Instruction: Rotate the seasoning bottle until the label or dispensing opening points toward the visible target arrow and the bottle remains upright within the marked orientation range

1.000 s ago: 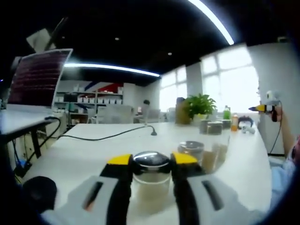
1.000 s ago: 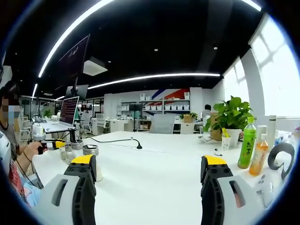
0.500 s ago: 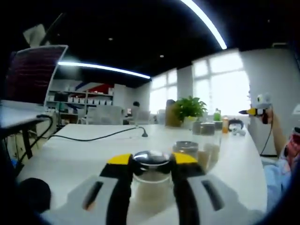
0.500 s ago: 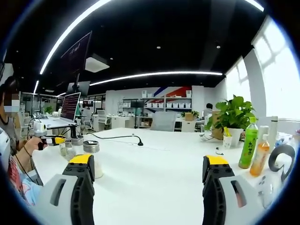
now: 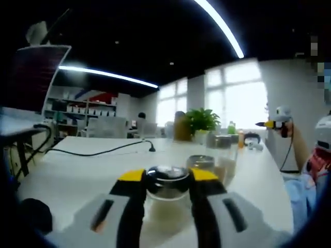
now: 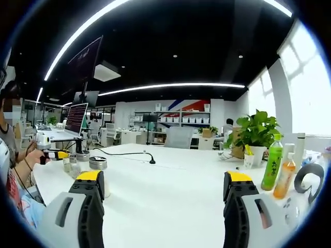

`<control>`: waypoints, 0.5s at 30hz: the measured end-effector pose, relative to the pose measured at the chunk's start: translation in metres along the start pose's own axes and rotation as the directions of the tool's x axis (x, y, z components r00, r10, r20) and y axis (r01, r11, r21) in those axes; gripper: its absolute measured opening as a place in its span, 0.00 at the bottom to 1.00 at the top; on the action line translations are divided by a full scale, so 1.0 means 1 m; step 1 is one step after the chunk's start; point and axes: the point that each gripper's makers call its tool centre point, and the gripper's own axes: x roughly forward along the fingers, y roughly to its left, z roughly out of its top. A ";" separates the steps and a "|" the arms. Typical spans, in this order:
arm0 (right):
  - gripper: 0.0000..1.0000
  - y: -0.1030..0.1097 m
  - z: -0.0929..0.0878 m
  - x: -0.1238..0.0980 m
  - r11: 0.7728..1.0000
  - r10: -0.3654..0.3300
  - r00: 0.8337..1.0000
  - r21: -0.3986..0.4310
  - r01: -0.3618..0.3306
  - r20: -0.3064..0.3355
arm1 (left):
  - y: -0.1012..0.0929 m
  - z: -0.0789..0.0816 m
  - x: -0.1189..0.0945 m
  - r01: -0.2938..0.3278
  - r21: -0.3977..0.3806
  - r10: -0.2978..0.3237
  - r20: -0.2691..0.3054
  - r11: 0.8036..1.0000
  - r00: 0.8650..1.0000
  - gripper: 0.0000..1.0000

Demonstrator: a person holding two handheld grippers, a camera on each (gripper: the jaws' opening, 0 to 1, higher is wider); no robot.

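Jaws of my left gripper (image 5: pixel 166 181) are staying clamped on the seasoning bottle (image 5: pixel 166 194) at lower centre while the background is sliding leftward, so I judge the rotation underway; my right gripper (image 6: pixel 164 187) is hanging with jaws apart.

Seasoning bottle (image 5: pixel 166 199): clear glass jar with a shiny dark metal cap, pale contents filling the lower part. It is standing upright on the white surface (image 5: pixel 88 165), sitting between the yellow-tipped left tongs (image 5: pixel 166 178), both tips touching it just under the cap.

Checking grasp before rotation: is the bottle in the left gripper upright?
Upright: the bottle stands on the table, cap on top, left gripper shut on it.
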 end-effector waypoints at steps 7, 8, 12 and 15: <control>0.99 0.002 0.004 0.000 1.000 0.010 1.000 0.002 -0.010 0.009 | 0.004 0.020 -0.007 -0.053 0.009 0.053 0.027 0.999 0.998 0.69; 0.99 0.002 0.005 0.000 1.000 0.006 1.000 0.000 -0.006 0.012 | 0.003 0.024 -0.008 -0.063 0.011 0.063 0.030 0.998 0.998 0.69; 0.99 0.002 0.004 0.001 1.000 0.002 1.000 -0.008 -0.002 0.005 | 0.001 0.041 -0.014 -0.117 0.019 0.116 0.058 0.993 0.992 0.67; 0.99 0.002 0.004 0.001 1.000 -0.001 1.000 -0.006 0.001 0.003 | -0.004 0.049 -0.017 -0.147 0.009 0.146 0.077 0.989 0.986 0.65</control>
